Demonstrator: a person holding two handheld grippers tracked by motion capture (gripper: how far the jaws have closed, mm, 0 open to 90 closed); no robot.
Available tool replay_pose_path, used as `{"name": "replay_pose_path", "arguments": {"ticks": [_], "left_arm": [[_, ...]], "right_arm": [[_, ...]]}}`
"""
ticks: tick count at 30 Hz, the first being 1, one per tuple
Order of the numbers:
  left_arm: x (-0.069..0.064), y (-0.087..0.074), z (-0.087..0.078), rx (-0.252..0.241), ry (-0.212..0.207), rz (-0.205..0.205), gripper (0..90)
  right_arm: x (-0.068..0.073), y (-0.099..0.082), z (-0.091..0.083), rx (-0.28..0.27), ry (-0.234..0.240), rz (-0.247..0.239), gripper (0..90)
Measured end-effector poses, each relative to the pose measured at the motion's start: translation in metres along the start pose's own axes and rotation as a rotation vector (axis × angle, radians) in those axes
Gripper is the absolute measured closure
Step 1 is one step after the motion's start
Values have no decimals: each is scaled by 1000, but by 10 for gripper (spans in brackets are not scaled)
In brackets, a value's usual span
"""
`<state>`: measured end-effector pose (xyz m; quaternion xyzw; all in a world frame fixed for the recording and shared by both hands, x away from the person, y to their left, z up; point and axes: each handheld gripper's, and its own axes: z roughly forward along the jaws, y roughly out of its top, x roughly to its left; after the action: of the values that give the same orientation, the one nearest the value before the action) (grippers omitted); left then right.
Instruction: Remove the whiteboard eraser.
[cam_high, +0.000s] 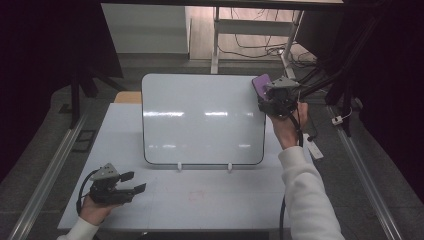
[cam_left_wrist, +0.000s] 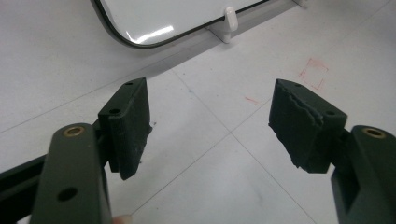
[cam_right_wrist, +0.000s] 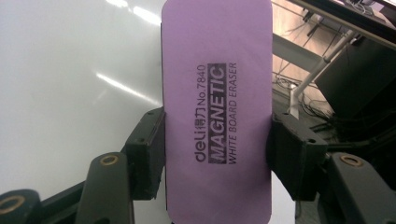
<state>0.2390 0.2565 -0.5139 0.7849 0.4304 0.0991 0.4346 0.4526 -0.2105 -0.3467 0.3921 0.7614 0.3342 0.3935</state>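
Note:
A whiteboard (cam_high: 200, 120) stands propped on two small white feet on the table; its surface looks blank. My right gripper (cam_high: 267, 95) is at the board's upper right corner, shut on a purple magnetic whiteboard eraser (cam_high: 260, 83). In the right gripper view the eraser (cam_right_wrist: 217, 112) sits upright between the two black jaws, its printed label facing the camera, with the whiteboard (cam_right_wrist: 74, 84) behind it on the left. My left gripper (cam_high: 131, 183) hovers low over the table's near left, open with nothing between its fingers (cam_left_wrist: 130, 126).
The white table (cam_high: 200, 200) carries a faint red square mark (cam_high: 196, 195), also seen as a red square mark (cam_left_wrist: 314, 73) in the left gripper view. One white board foot (cam_left_wrist: 229, 19) stands ahead of the left gripper. Metal rails run along both table sides. Cables lie on the floor behind.

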Motion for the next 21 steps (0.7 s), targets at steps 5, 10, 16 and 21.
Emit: {"name": "replay_pose_path", "arguments": {"ticks": [5, 10, 16, 21], "left_arm": [[-2, 1, 1, 1, -2, 6, 299], [-3, 1, 2, 3, -2, 6, 299], [-2, 1, 2, 3, -1, 7, 299], [-2, 1, 2, 3, -3, 4, 299]], "right_arm": [[12, -10, -3, 52, -4, -48, 409], [15, -18, -7, 75, 6, -81, 409], [-2, -11, -7, 74, -47, -21, 409], [1, -9, -7, 88, -59, -52, 409]]}}
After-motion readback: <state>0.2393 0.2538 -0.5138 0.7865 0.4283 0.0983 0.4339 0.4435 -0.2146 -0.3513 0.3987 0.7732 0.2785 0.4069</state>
